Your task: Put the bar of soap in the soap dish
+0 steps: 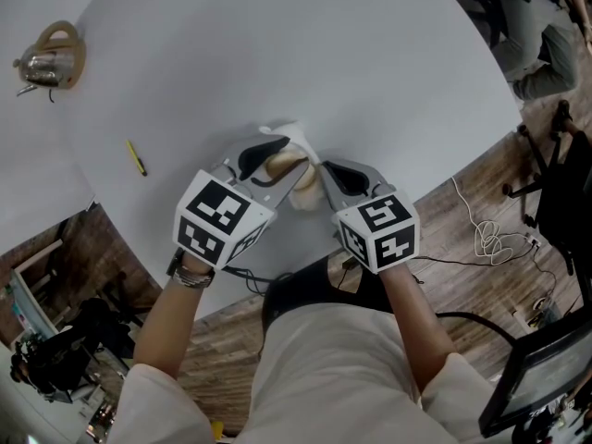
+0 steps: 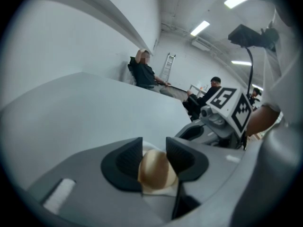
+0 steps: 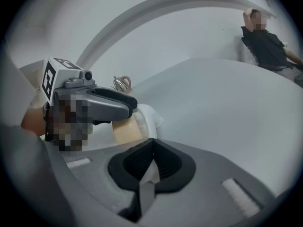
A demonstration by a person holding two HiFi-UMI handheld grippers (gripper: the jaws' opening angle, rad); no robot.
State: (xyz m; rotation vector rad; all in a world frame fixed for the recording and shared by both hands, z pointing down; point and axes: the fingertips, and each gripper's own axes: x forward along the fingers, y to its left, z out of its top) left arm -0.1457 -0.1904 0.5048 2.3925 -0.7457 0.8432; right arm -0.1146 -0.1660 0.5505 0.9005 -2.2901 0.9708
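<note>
A beige bar of soap (image 1: 281, 165) (image 2: 156, 170) is clamped between the dark pads of my left gripper (image 1: 277, 158) (image 2: 154, 156), just above the table's near edge. The white soap dish (image 1: 294, 137) (image 3: 150, 118) lies right under and behind the soap. In the right gripper view the soap (image 3: 124, 130) hangs from the left gripper (image 3: 120, 110), against the dish. My right gripper (image 1: 326, 172) (image 3: 151, 162) is shut, with a thin white sliver, apparently the dish's rim, between its jaws. The two grippers nearly touch.
The round white table (image 1: 305, 54) stretches away beyond the grippers. A yellow pencil (image 1: 136, 157) lies to the left, and a wooden ring holder with a metal piece (image 1: 51, 58) sits at the far left. Cables (image 1: 495, 239) and a chair are on the floor at the right.
</note>
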